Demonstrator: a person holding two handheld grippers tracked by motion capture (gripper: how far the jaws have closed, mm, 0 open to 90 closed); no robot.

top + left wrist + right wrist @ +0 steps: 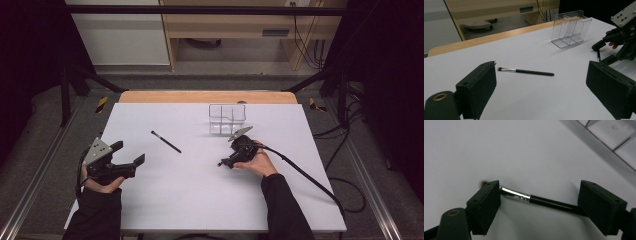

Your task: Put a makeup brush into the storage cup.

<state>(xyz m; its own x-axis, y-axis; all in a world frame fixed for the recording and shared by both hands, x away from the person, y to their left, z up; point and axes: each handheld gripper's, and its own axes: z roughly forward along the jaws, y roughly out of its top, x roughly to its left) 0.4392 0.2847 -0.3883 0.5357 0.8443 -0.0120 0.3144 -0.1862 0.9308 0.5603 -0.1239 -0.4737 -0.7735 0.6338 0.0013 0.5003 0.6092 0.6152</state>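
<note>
Second brush point(541, 201) between right gripper point(537, 205) jaws — in its own view

High view: above the person's side, facing forward and down over the whole desk point(200, 200).
Left gripper view: low, looking across the desk toward the clear organizer point(570, 28).
Right gripper view: very near the desk, angled down.
Shared: the organizer point(227, 119).

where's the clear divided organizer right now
In the high view the clear divided organizer stands upright toward the far side of the white table, right of centre, just beyond the right hand-held gripper.
</note>
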